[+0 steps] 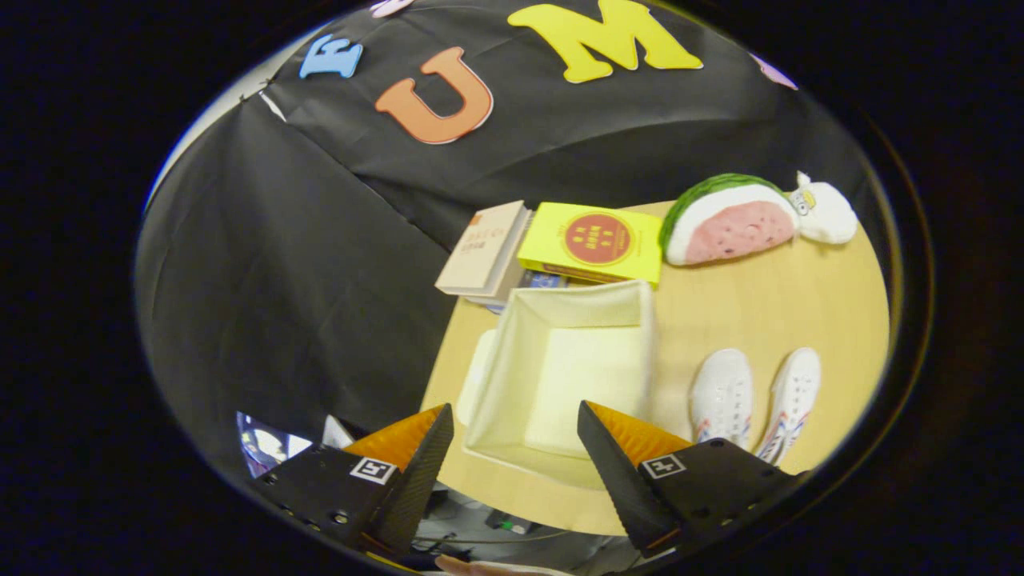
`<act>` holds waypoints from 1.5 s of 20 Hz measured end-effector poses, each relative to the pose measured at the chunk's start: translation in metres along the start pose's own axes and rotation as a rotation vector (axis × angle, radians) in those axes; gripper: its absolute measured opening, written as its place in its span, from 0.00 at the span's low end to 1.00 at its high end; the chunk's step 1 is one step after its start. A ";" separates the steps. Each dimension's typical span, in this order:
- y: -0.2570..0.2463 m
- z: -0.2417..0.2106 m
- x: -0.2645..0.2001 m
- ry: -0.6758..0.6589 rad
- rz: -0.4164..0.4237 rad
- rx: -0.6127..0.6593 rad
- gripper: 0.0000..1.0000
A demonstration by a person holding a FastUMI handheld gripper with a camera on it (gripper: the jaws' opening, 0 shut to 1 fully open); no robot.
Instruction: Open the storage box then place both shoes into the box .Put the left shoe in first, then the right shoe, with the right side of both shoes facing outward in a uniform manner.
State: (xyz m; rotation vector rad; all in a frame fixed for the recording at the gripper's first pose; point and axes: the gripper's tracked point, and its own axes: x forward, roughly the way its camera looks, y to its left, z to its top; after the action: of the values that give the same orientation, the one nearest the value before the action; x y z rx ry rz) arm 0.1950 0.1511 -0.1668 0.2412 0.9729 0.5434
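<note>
My gripper hangs spread, empty, above the open box; I'd swing to two o'clock, pinching the left shoe mid-body.

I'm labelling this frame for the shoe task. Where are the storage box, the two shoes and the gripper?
storage box (632, 304): gripper view, far rim of its cloth wall.
left-hand shoe (722, 392): gripper view, white upper.
right-hand shoe (796, 392): gripper view, white upper.
gripper (516, 436): gripper view, midway between its spread fingertips.
</note>
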 end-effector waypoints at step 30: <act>-0.241 -0.115 0.098 0.342 -0.165 0.074 0.01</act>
State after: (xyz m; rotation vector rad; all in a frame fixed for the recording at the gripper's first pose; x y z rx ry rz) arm 0.2217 -0.0047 -0.4036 0.1343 1.3337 0.4040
